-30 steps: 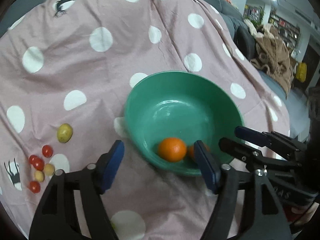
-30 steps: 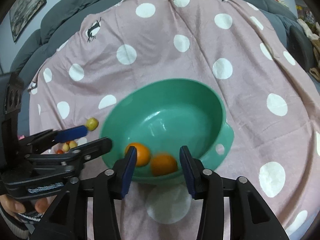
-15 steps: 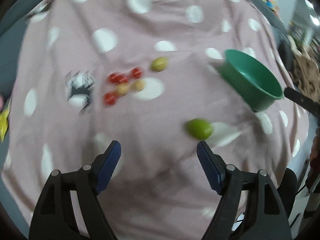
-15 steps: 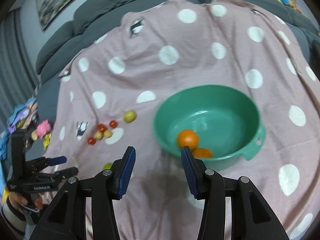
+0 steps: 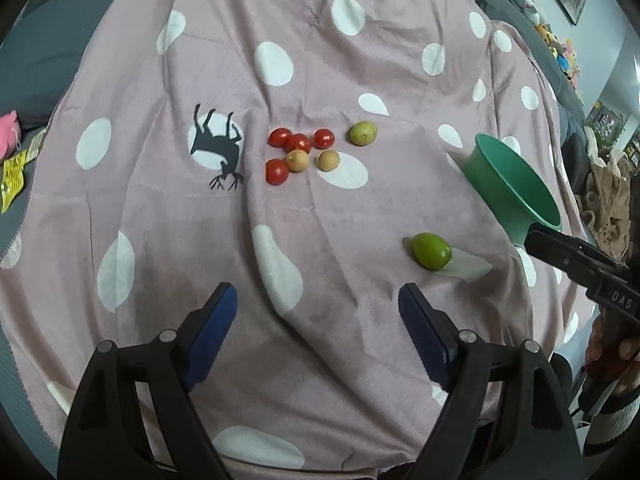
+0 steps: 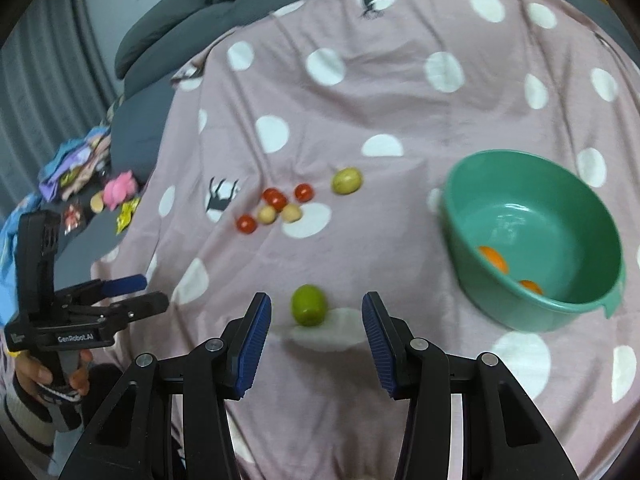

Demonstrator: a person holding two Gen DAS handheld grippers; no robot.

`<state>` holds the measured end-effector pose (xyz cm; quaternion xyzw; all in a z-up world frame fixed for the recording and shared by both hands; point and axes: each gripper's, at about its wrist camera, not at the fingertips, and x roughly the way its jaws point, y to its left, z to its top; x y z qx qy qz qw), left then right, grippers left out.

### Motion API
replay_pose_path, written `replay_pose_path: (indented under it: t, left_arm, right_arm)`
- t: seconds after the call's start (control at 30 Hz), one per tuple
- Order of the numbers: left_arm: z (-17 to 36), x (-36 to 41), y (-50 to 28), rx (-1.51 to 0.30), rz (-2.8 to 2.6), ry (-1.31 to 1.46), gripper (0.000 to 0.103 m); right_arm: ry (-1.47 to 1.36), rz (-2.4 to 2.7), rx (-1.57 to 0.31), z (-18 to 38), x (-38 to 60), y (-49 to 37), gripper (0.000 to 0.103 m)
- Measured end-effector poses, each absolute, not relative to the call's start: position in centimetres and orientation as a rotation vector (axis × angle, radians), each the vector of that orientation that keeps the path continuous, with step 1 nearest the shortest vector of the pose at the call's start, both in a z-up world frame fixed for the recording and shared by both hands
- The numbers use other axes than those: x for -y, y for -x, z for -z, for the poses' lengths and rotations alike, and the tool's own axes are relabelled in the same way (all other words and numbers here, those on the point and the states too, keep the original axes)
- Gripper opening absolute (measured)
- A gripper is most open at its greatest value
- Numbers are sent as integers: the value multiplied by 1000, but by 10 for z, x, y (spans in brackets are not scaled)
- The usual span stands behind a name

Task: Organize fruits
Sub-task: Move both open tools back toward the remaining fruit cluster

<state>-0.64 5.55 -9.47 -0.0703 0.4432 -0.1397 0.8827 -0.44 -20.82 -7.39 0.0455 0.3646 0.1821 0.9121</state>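
Pink polka-dot cloth [image 5: 320, 240] covers the cushioned surface under us, with grey sofa backs behind it. Judging from how things lie, we are early in the job: two oranges [image 6: 494, 258] sit in the green bowl [image 6: 576, 312], and everything else is still out on the cloth.

Our right gripper [image 6: 316, 334] has its jaws spread wide, empty, with the green lime [image 6: 308, 305] lying on the cloth just ahead of and between its fingertips, not touched by either pad. That makes the lime the likely next pick. The bowl is ahead and off to that gripper's right. Our left gripper [image 5: 318, 340] is also spread and holds nothing; the lime [image 5: 431, 251] sits ahead of it and to its right, outside its jaws, while the cluster of cherry tomatoes [image 5: 298, 142], two small tan fruits [image 5: 328, 160] and a yellow-green fruit [image 5: 363, 133] lies farther ahead, near its centre line.

Only the right wrist view looks down into the bowl and shows the oranges; from the left wrist view we see the bowl [image 5: 500, 176] side-on, its contents hidden. The left view gives the sharper count of the cluster: four tomatoes, with the tan pair touching or nearly touching them. The right view is slightly blurred there, but it alone shows toys and wrappers [image 6: 116, 196] beyond the cloth's edge.
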Motion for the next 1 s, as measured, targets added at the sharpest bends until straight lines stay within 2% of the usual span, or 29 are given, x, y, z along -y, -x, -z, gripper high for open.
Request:
replay_pose_path:
  t: [0.53,1.0]
  left_arm:
    - [101,-64,-29,-901,312,186,80]
    - [115,-41,-120,-927,340,142,61]
  right_arm:
    - [-71,-412,-847,96,177,-31,48]
    - [-38,-423,-864,98,154,-107,48]
